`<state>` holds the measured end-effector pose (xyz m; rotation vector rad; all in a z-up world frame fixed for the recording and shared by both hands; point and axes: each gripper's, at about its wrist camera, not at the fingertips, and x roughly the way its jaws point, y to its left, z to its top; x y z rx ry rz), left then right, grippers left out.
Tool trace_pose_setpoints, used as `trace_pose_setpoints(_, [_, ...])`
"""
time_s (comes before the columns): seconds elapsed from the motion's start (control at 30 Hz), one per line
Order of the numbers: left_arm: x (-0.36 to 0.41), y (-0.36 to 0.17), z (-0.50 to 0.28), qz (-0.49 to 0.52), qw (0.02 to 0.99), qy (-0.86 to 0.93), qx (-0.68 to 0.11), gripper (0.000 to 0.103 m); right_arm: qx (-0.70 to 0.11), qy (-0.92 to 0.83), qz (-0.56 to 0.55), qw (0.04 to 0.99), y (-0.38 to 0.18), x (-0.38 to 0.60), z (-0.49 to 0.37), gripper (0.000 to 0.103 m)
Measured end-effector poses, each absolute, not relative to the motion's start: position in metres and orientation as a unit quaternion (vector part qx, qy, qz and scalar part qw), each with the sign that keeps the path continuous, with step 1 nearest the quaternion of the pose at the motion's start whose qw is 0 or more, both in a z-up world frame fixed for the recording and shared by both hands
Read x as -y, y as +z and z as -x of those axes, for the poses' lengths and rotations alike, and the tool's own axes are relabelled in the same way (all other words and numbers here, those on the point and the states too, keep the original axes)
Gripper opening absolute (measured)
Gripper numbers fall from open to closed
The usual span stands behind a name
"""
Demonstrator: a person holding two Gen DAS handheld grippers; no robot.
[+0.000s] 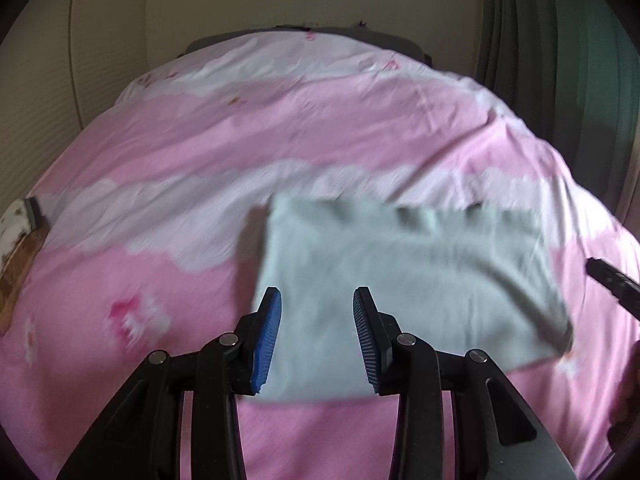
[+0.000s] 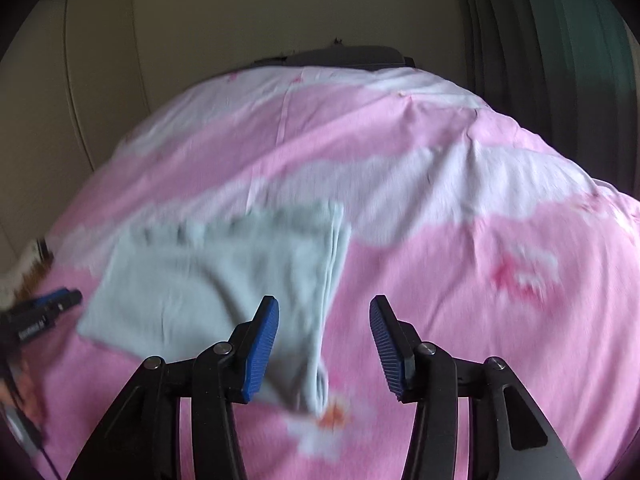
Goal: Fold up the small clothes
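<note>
On the pink bedcover (image 1: 200,140) with its white cloud bands lies one small pale grey-green garment (image 1: 400,272), folded into a rough rectangle and spread flat; I count one garment only, and it is blurred in both my wrist views, so I cannot make out its seams or tell what kind of garment it is; its far edge looks rumpled, with a few dark creases along it. My left gripper (image 1: 317,300) hangs above the near left part of that garment with its two blue ribbed pads (image 1: 268,340) standing apart; cloth shows in the gap between them, but it lies below on the bed and neither pad presses on it, so that tool is open and holds nothing. My right gripper (image 2: 324,312) is likewise parted, its two blue pads (image 2: 262,352) wide of each other; the near right corner of the garment (image 2: 224,280) reaches under its left finger and ends in a layered, folded edge that runs toward me, while the right finger stands over bare pink cover; nothing is pinched there either. Each gripper shows in the other's view as a dark tip at the frame's edge, one at the right of the left view, one at the left of the right view. Beyond the bed I see one pale wall (image 2: 240,12), one dark green curtain (image 1: 560,40) at the right, and one brown and white patterned thing (image 1: 16,240) at the far left edge of the bed, too blurred to name.
</note>
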<state>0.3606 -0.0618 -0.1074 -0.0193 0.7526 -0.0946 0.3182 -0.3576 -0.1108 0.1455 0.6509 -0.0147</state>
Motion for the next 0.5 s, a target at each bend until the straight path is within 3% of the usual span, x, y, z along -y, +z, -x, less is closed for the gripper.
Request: trace_pose_setpoints(0.5, [0.08, -0.112, -0.405, 0.003, 0.928, -0.042, -0.37, 0.037, -0.374, 0.044, -0.098, 0.921, -0.136, 0.376, -0.411, 0.046])
